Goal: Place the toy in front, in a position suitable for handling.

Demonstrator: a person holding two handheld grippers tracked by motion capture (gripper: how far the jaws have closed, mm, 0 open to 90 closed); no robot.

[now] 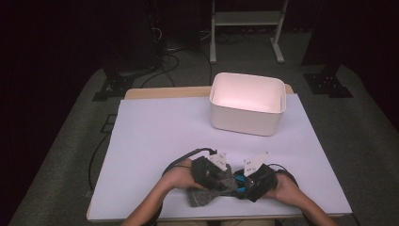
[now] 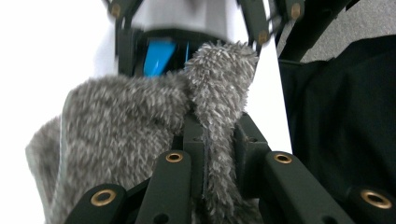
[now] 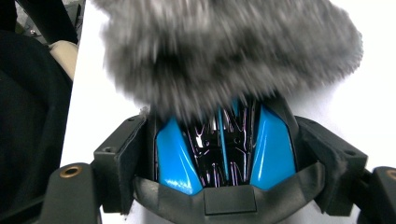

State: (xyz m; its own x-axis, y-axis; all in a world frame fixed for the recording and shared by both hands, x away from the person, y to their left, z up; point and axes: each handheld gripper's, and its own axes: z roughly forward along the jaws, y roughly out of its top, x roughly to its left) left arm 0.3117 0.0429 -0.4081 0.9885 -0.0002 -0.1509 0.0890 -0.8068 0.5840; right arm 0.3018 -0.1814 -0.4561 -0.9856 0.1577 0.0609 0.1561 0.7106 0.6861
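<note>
Dark surroundings closed in on a table [image 1: 155, 136] covered by a pale sheet, with grey carpet around it and a white frame at the back. A white bin [image 1: 247, 104] stood empty at the far centre-right of the sheet.

Both hands worked close together at the near edge. The left gripper [image 1: 217, 173] had its jaws pinched tight on a fold of a grey fuzzy cloth [image 1: 207, 193]; in the left gripper view the nap [image 2: 219, 116] stood up between the closed jaws. The right gripper [image 1: 249, 181] held a black and blue object [image 3: 219, 149] between jaws standing wide, its kind unclear. The cloth lay just ahead of it, draped over that object's far end [image 3: 229, 56].

The cloth thus bridged the two grippers, running left to right, with its bulk hanging toward the person from the left gripper. The bin lay well beyond both, slightly nearer the right hand. Any wrapping or wiping would likely turn on the left gripper's hold.
</note>
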